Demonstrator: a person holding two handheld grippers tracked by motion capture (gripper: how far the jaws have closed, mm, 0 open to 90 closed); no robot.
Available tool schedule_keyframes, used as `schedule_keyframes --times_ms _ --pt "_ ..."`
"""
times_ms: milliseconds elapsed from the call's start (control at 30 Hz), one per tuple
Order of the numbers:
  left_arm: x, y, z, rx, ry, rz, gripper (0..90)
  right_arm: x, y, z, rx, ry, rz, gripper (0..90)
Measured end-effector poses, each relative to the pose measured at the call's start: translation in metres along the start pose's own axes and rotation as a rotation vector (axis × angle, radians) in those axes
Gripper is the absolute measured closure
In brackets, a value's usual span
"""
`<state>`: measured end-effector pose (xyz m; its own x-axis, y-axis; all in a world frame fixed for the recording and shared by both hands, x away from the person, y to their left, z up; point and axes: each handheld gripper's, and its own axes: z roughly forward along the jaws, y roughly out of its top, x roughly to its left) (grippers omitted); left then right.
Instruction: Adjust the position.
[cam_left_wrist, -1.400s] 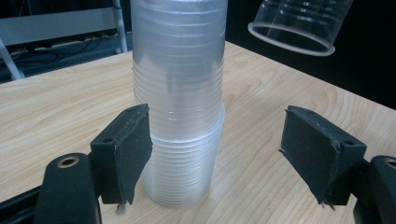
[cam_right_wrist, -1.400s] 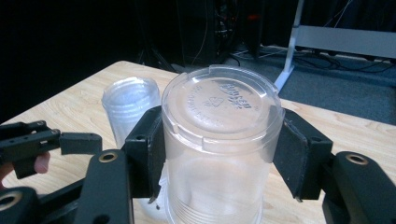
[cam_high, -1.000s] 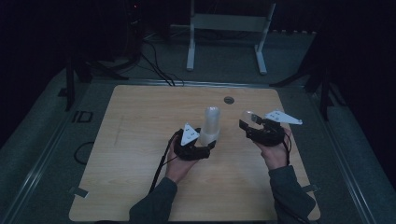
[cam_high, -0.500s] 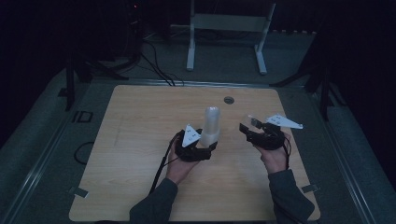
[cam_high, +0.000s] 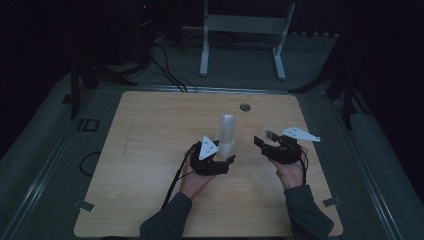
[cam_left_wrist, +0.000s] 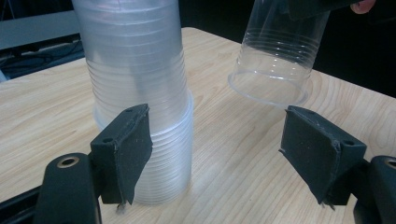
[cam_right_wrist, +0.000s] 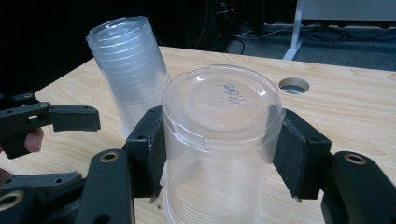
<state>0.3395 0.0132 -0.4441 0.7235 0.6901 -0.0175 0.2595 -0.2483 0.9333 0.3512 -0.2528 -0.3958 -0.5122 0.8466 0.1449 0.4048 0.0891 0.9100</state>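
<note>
A tall stack of ribbed, clear plastic cups (cam_left_wrist: 135, 79) stands upside down on the pale wood-grain worktop (cam_high: 150, 150) between the left gripper's (cam_left_wrist: 215, 149) parted jaws. Beside it, the right gripper's (cam_right_wrist: 219, 154) jaws clamp one upturned cup (cam_right_wrist: 219, 140).

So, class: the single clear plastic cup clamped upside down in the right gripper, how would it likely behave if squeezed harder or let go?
The cup looks thin-walled and see-through, so it would probably flex or crumple under a harder squeeze. It seems very light and would likely topple at a nudge. The right gripper presses smooth ribbed walls, so it may slip.
</note>
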Motion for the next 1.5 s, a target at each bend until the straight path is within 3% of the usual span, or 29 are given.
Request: schedule_keyframes --times_ms 700,1133,1500 --pt "-0.006 0.003 0.002 -0.006 -0.024 0.009 24.1 -0.002 -0.014 0.001 0.004 0.0 0.045 40.9" --pt "-0.01 0.007 0.003 -0.019 -0.044 0.033 24.0 0.0 -0.021 0.004 0.006 0.032 0.08 41.0" --pt "-0.012 0.007 0.006 -0.021 -0.071 0.042 24.1 -0.002 -0.027 0.003 -0.011 0.053 0.143 41.2"
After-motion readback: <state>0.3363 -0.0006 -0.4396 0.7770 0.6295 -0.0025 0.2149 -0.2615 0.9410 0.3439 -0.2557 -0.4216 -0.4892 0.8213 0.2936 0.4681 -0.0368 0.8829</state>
